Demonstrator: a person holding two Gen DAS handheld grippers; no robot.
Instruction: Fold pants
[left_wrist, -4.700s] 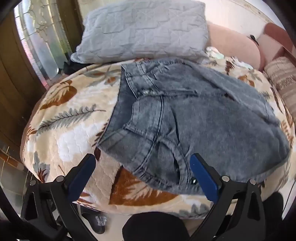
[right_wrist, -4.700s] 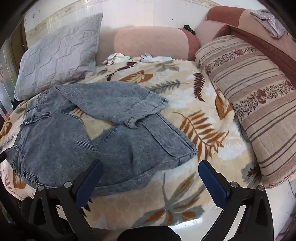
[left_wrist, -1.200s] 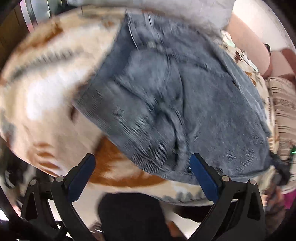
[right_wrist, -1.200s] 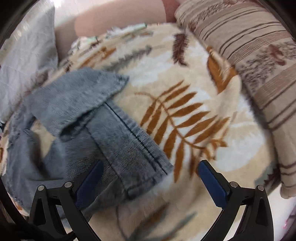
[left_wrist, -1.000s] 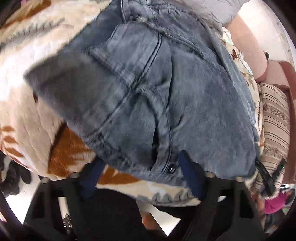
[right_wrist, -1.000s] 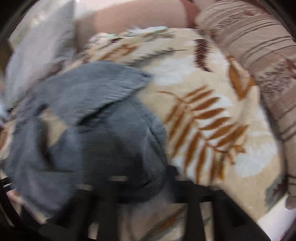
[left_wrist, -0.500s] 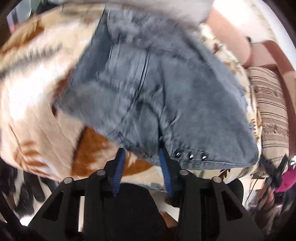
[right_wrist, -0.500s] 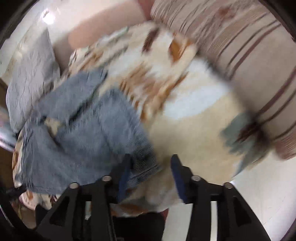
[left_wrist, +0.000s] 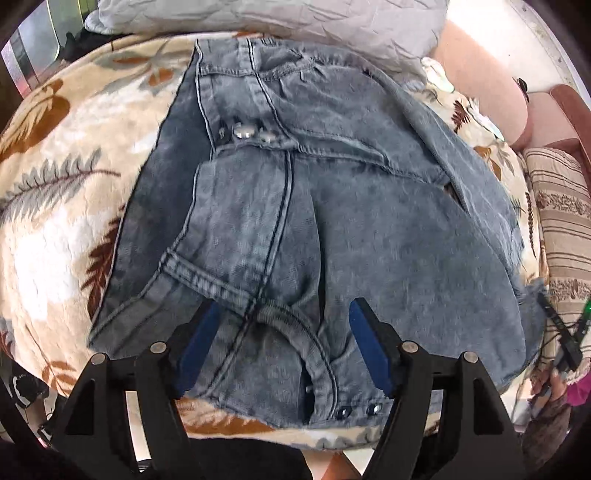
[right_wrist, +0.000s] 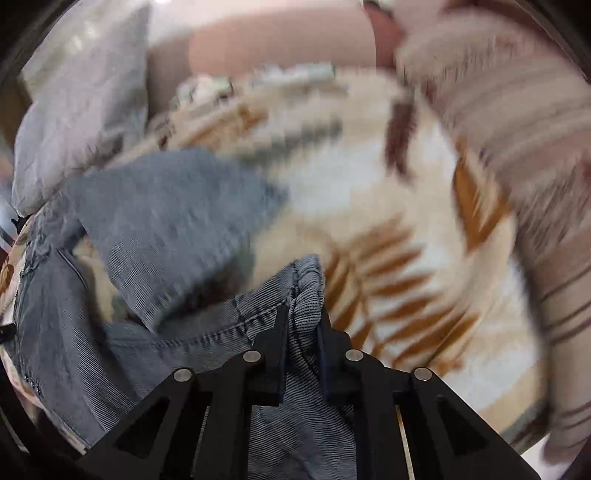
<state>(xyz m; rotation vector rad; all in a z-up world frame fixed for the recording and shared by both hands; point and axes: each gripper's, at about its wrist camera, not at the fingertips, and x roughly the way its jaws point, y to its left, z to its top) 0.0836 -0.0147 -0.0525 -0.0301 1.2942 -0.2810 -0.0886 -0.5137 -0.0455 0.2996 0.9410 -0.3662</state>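
Pants (left_wrist: 332, 221) cover the blanket (left_wrist: 55, 184); right tool (right_wrist: 301, 332) clamps a hem, left tool (left_wrist: 284, 347) gapes over the waistband.

Left tool (left_wrist: 284, 339) spread wide, blue pads apart; right tool (right_wrist: 302, 325) pinched tight (cloth between).

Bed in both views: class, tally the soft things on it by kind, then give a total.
Pants: 1
Grey pillow: 1
Striped cushion: 1
Pink bolster: 1
Leaf-print blanket: 1
Total: 5
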